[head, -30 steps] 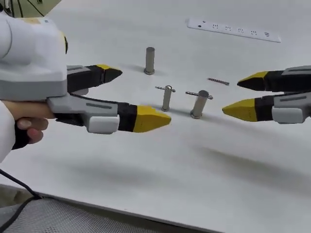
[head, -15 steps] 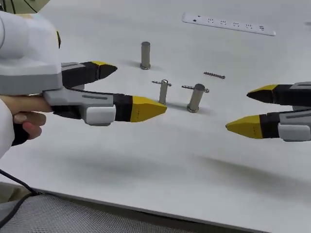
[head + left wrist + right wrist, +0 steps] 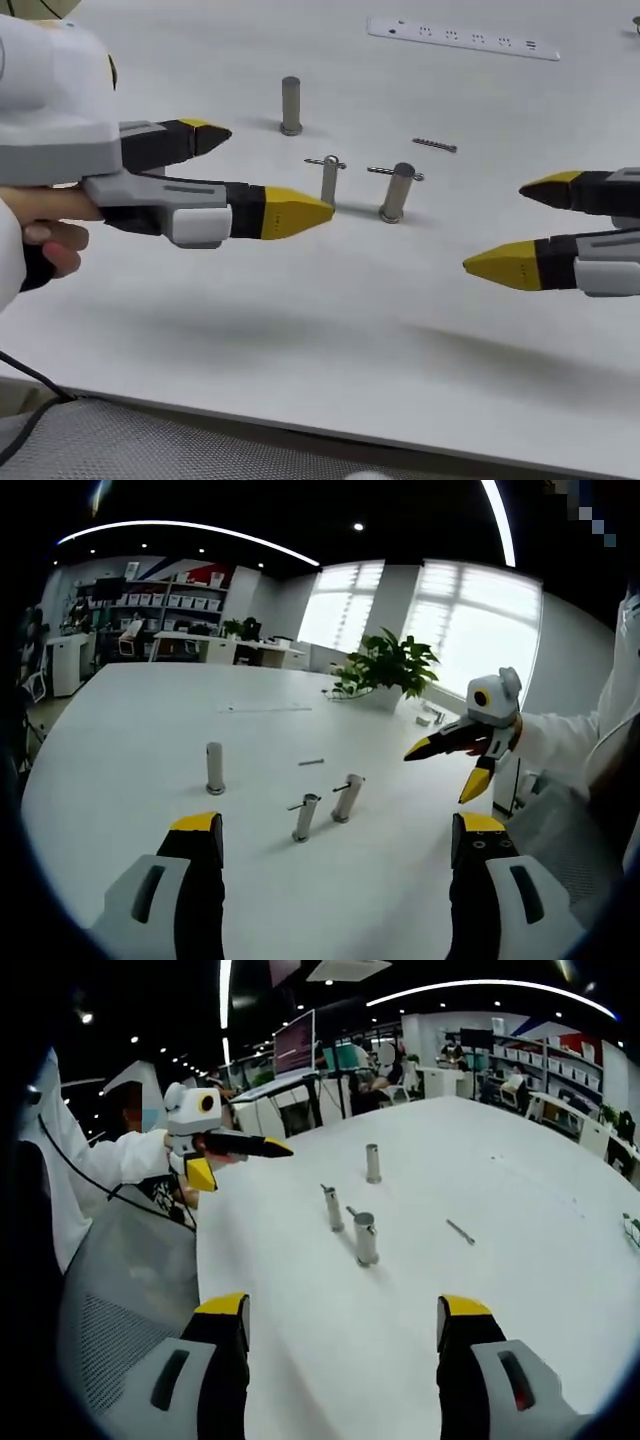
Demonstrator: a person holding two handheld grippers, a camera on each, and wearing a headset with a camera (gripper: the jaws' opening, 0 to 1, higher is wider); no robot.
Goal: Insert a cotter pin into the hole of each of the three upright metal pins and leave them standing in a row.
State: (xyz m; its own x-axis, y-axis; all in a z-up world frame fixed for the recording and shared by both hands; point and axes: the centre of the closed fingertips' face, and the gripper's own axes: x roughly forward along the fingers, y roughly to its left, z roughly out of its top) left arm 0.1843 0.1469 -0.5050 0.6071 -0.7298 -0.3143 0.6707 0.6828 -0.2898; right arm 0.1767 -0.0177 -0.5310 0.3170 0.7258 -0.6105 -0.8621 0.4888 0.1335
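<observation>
Jaws wide and empty on both: you hold left gripper (image 3: pixel 280 172) and right gripper (image 3: pixel 494 228) off either side of the pins, likely so nothing topples. Bare pin (image 3: pixel 291 105) stands behind two fitted pins (image 3: pixel 329 182); loose cotter pin (image 3: pixel 434 146) lies flat nearby.

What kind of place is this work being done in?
Probably an open-plan office or lab workspace: a large white table, storage shelves along the far wall, and a potted plant beside tall windows.
</observation>
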